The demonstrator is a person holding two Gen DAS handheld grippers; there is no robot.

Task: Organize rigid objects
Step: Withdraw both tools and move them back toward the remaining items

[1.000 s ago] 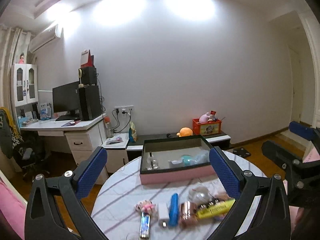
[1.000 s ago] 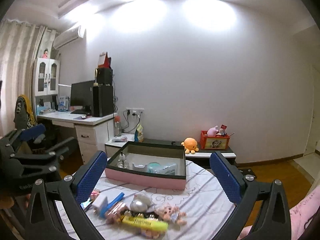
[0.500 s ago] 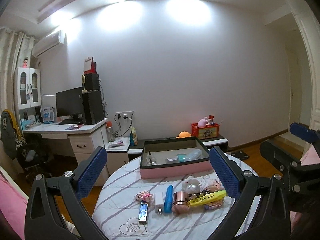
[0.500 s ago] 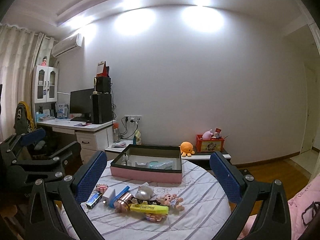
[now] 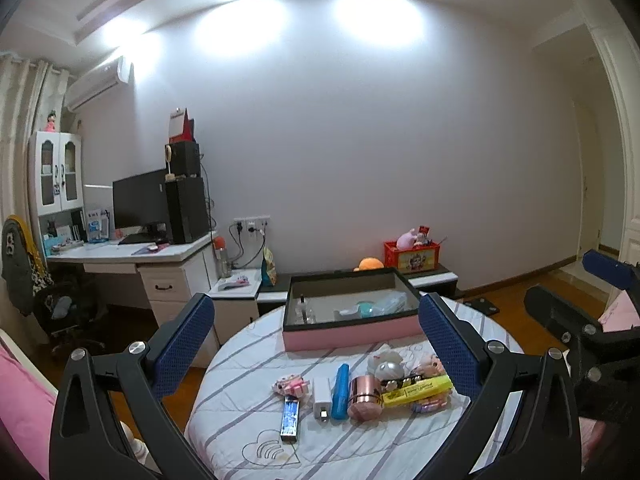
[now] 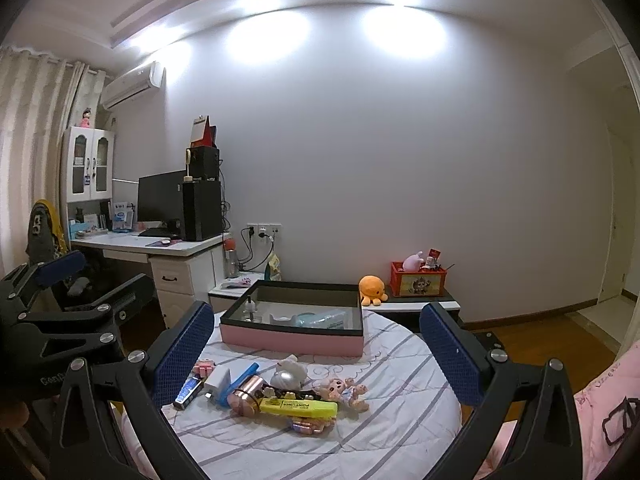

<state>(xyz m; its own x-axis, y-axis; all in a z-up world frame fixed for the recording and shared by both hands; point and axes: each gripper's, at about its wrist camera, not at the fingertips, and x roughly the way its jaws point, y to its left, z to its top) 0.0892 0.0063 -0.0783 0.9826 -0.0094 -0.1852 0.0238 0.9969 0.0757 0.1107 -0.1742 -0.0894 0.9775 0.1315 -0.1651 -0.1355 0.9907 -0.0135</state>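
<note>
both tools, left tool (image 5: 316, 340) and right tool (image 6: 316, 340), hang spread and empty above the worktop (image 6: 400, 432), the yellow marker (image 6: 298, 407) lying crosswise, nearer the right one.

Both wrist views share the table (image 5: 360, 444) frontally.
</note>
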